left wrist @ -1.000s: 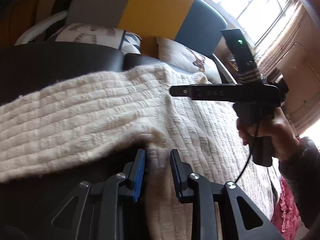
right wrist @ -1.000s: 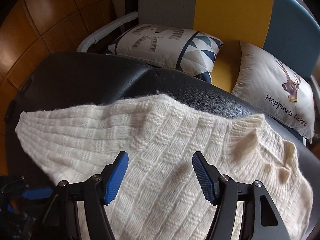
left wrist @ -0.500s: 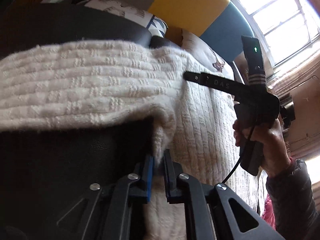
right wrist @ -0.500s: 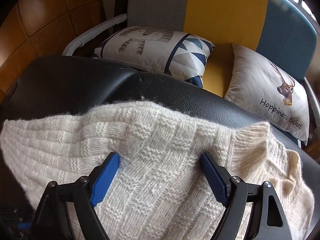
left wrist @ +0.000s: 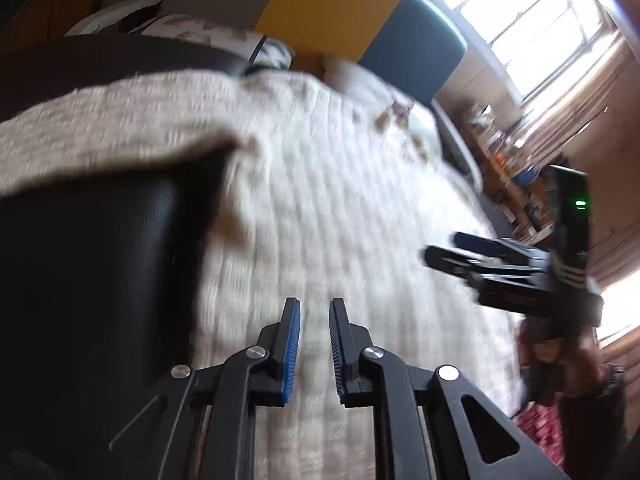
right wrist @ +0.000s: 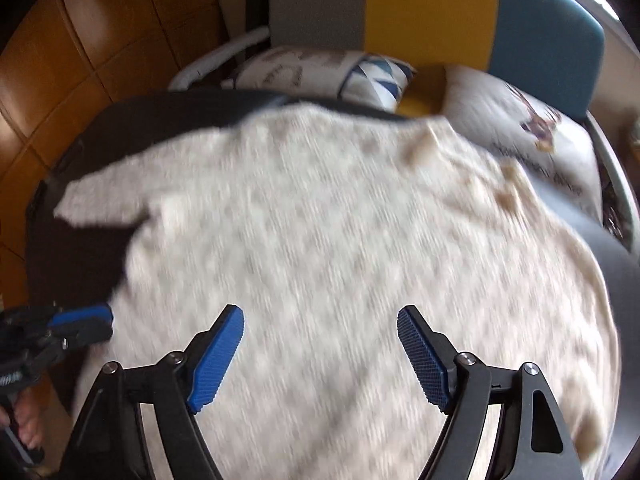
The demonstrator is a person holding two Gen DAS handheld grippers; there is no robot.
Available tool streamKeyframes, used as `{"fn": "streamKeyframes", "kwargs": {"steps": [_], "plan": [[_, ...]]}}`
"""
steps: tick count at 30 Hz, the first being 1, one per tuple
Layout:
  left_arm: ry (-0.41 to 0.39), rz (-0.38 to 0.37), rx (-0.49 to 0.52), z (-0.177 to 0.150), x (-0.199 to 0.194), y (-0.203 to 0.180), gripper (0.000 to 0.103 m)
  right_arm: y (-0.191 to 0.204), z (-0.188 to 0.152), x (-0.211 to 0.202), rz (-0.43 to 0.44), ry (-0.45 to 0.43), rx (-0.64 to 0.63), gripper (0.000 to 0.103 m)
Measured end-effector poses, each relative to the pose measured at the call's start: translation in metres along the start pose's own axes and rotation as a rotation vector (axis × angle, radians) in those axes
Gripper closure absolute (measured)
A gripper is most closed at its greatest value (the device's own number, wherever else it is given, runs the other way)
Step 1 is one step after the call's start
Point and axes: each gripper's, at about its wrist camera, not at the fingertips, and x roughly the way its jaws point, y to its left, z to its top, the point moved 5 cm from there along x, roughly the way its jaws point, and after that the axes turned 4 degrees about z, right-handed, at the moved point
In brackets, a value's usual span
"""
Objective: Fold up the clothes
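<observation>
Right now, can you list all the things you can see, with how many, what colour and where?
Sweater: one, cream knit, spread flat on the black surface.
Black surface: one, shiny black, under the sweater.
Pillows: two, white with prints; patterned pillow behind the sweater, deer pillow to its right.
Sofa back: one, grey, yellow and blue panels, behind the pillows.
Window: one, bright, upper right in the left view.
Wooden panels: brown, at the left.
Left claw: one, black with blue pads, opening, nothing between them, over the sweater.
Right claw: one, black with blue pads, wide, closing, empty, over the sweater.
Hand: one, holding the right claw's handle.
</observation>
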Motion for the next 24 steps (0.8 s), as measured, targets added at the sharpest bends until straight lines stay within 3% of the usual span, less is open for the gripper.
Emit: {"fn": "streamKeyframes", "kwargs": {"steps": [4,10,14,19,20,22,24], "plan": [[-0.026,0.034,0.02,-0.012,-0.001,0.005,0.092,-0.024,-0.06,0.0,-0.046,0.07,0.093,0.022],[0.005,0.125,0.072,-0.003,-0.001,-0.004,0.092,-0.038,-0.081,-0.023,0.014,-0.064,0.198,0.022],[0.001,0.115,0.082,-0.002,-0.004,-0.021,0.091,-0.068,-0.117,-0.08,0.057,-0.194,0.318,0.022],[0.006,0.08,0.174,0.0,0.004,-0.072,0.088,-0.156,-0.212,-0.174,-0.078,-0.325,0.566,0.022],[0.015,0.067,0.199,0.001,0.009,-0.085,0.088,-0.174,-0.235,-0.19,-0.129,-0.333,0.619,0.027],[0.032,0.049,0.249,-0.001,0.02,-0.113,0.088,-0.208,-0.28,-0.209,-0.232,-0.3,0.725,0.07],[0.044,0.028,0.307,-0.007,0.026,-0.142,0.088,-0.233,-0.317,-0.217,-0.298,-0.264,0.805,0.074]]}}
